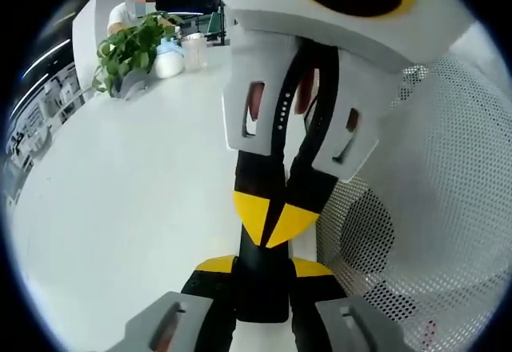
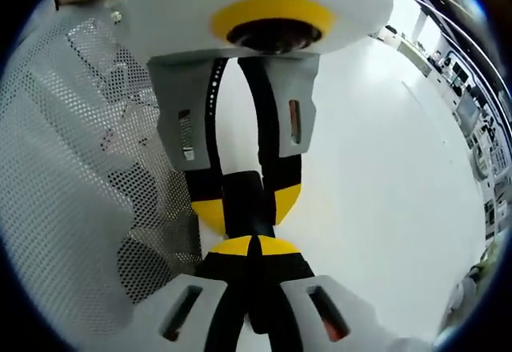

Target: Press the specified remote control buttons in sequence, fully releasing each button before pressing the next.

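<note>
Left gripper (image 1: 262, 268) is pinching the black remote (image 1: 260, 300) between its yellow-tipped jaws, holding it above the white surface (image 1: 120, 208). Right gripper (image 2: 254, 248) faces it head-on with its jaws pressed together and nothing between them. The joined tips sit against the remote's upper face; can't tell which button, if any. White perforated mesh panel (image 1: 448, 168) is just beside both grippers. Potted plant (image 1: 132, 48) is at the far end of the surface.

You're working over a white table (image 1: 120, 200). A potted plant (image 1: 128, 52) is sitting at its far end. Ceiling strip lights (image 1: 44, 58) are glowing.
</note>
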A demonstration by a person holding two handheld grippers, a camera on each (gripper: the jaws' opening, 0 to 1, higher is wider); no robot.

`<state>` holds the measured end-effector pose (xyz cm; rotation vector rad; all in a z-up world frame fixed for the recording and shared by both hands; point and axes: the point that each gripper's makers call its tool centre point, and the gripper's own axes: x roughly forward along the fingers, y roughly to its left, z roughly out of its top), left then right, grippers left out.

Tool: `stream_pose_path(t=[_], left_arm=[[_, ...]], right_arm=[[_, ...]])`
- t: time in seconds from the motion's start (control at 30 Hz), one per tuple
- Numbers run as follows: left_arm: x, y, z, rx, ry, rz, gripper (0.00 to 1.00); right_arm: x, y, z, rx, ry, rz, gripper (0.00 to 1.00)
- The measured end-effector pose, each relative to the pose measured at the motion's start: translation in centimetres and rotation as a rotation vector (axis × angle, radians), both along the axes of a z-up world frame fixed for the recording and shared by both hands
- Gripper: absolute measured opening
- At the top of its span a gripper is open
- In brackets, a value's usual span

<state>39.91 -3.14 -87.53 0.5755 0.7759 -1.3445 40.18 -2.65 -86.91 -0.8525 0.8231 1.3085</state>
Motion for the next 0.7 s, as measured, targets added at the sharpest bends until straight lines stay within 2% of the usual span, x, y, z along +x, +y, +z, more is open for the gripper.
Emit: stream_pose_path(t=[0.33,0.53,0.7], left_arm=[[-0.06,0.03,0.04,0.003,-0.005,-0.007,0.24],[-0.06,0.04,0.05,0.002,-0.006,-0.008,0.24],[-0.07,0.05,0.08,0.001,-0.006,-0.007,0.24]], right_arm=[[0.02,0.08,-0.02,-0.004,-0.006,-0.01,0.0],[0.09,0.09,0.05,-0.009,0.038,-0.061,0.0],[-0.08,0.05,0.11,-0.02,0.041,-0.05,0.0]])
